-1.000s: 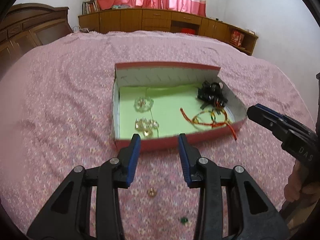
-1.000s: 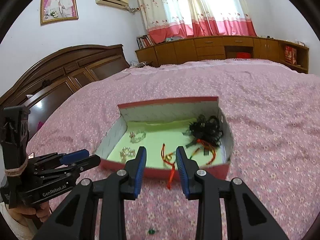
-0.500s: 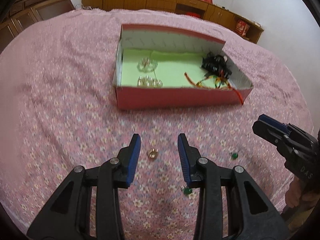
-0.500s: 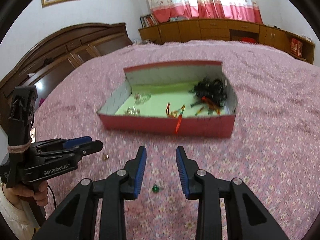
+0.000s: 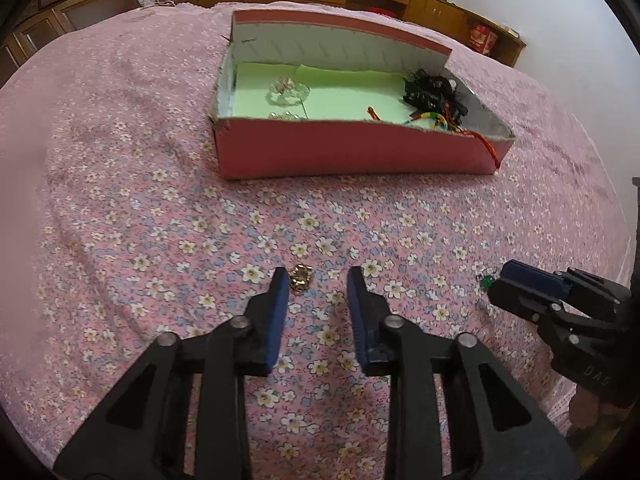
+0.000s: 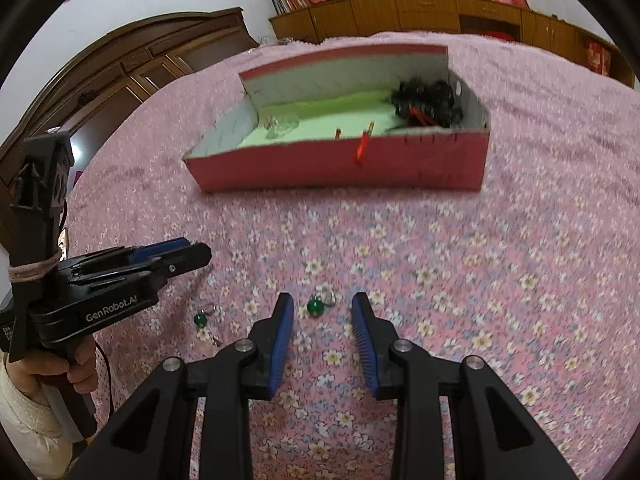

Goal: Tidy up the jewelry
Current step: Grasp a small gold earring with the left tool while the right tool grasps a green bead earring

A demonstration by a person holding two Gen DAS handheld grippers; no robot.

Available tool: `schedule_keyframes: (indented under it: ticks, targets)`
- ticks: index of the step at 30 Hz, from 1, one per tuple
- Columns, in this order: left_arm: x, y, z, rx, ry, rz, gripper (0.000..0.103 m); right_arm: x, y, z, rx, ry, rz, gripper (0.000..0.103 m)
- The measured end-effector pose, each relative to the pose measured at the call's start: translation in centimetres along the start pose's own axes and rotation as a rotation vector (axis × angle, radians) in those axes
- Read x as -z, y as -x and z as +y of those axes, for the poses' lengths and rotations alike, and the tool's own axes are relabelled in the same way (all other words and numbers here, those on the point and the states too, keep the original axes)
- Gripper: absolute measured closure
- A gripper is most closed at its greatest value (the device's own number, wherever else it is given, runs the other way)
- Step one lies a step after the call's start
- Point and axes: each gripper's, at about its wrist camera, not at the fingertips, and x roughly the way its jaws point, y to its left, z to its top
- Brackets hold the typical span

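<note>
A red box [image 5: 360, 152] with a green floor lies on the pink floral bedspread and holds clear bead pieces [image 5: 288, 90], a black tangle [image 5: 434, 92] and a red-and-yellow cord [image 5: 436, 122]. My left gripper [image 5: 318, 280] is open, low over the bed, with a small gold ring [image 5: 301, 277] just ahead near its left finger. My right gripper [image 6: 322, 306] is open, with a green earring [image 6: 315, 307] between its fingertips. A second green earring [image 6: 200, 319] lies to its left. The red box [image 6: 340, 164] is farther ahead.
The bedspread [image 5: 120, 200] stretches all around the box. A dark wooden headboard [image 6: 120, 72] stands at the left, and low wooden cabinets [image 6: 440, 12] under pink curtains line the far wall. The left gripper's body [image 6: 120, 284] is close beside the right one.
Both grippers have pulled back from the box and dropped towards the bed. The gold ring now sits at the left fingertips and the green earring between the right fingertips.
</note>
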Motion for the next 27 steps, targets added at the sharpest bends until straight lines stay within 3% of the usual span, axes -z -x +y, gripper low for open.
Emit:
schedule_keyframes:
  ticks: [13,21,27]
  targets:
    - [0.2,-1.4,0.6,-0.011,0.026,-0.008,0.098,0.4,-1.0,-0.8,-0.014,-0.034,0.012,0.074]
    - [0.2,-1.4,0.7,-0.013,0.03,-0.017,0.098,0.4,-1.0,-1.2,-0.006,-0.045,0.001,0.087]
    - [0.4,-0.6,0.9,0.003,0.045,-0.027,0.098,0.6,-0.8,-1.2,-0.014,-0.043,-0.014,0.088]
